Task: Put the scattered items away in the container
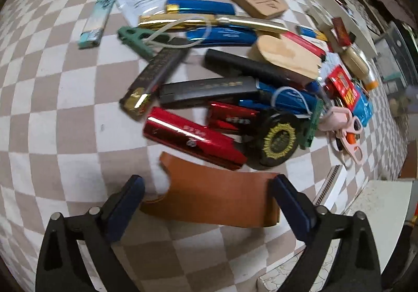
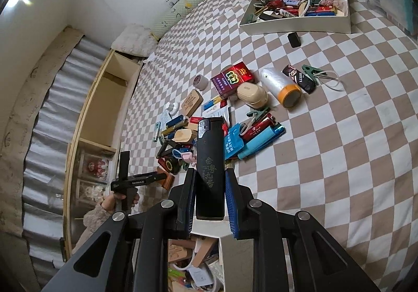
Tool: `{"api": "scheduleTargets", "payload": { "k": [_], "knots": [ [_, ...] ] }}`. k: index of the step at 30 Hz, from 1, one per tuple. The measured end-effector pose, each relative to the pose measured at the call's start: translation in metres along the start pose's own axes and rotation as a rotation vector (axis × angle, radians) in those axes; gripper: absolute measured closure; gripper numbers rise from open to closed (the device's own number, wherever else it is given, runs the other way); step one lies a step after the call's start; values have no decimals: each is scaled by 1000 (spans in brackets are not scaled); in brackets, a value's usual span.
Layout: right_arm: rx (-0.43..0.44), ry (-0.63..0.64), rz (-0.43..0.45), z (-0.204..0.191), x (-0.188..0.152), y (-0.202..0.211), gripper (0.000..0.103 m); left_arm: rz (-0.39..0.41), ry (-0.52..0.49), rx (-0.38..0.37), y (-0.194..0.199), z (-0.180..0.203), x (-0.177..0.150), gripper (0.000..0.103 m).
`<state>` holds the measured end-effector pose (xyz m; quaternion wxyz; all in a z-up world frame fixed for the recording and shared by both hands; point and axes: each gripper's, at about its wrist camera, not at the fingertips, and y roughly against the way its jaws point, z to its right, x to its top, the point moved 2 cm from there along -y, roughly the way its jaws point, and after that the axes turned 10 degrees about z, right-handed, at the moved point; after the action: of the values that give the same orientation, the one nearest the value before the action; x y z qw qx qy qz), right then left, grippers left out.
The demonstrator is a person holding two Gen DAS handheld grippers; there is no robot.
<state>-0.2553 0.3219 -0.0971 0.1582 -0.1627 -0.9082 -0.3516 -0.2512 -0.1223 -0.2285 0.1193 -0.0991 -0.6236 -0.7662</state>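
A black lighter is pinched in the right tongs above a box, release pending, while a brown case is straddled by the spread left tongs.

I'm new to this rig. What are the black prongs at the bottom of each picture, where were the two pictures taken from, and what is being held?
The prongs are two-finger grippers that a person holds, one per hand; a fisheye camera on each looks along its fingers. In the left wrist view, the left gripper is open, its fingers either side of a brown leather case on the checkered cloth, in front of a pile of lighters and small items. In the right wrist view, the right gripper is shut on a black lighter. That view also shows the person's left hand with its gripper, and a white tray of items farther off.
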Motion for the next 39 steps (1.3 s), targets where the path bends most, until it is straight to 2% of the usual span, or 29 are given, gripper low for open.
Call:
{"api": "scheduleTargets", "payload": {
  "k": [2,3,4,6,8,9,10,11,13,15,22,39],
  "knots": [
    [0,-2,-1,0,0,-1,81,4,-62,16,0,8,-4,6],
    [1,-4,-2,0,0,-1,81,7,-86,13,1,12,-7,13],
    [5,-5,-5,-1,0,-1,81,9,-96,1,3,15,-9,30],
    [9,-6,-8,-2,0,-1,81,0,-103,-32,7,20,-13,54],
    [7,-5,-10,-3,-1,-1,81,-9,-131,-37,9,25,-17,61],
    [7,-6,-9,-2,-1,-1,81,-13,-153,-27,8,29,-19,70],
    [7,-7,-8,-2,-1,-1,81,-13,-166,-15,8,31,-19,70],
    [6,-8,-7,-3,-1,-1,81,-11,-167,-6,8,33,-18,71],
    [5,-8,-7,-3,-1,0,81,-7,-162,4,9,35,-17,85],
    [3,-6,-4,-3,-1,0,81,3,-154,-6,11,36,-15,91],
    [21,-1,15,-10,-2,6,81,40,-129,-47,28,36,-19,96],
    [138,54,43,-50,-20,25,81,247,25,-181,112,36,-18,102]
  ]
}}
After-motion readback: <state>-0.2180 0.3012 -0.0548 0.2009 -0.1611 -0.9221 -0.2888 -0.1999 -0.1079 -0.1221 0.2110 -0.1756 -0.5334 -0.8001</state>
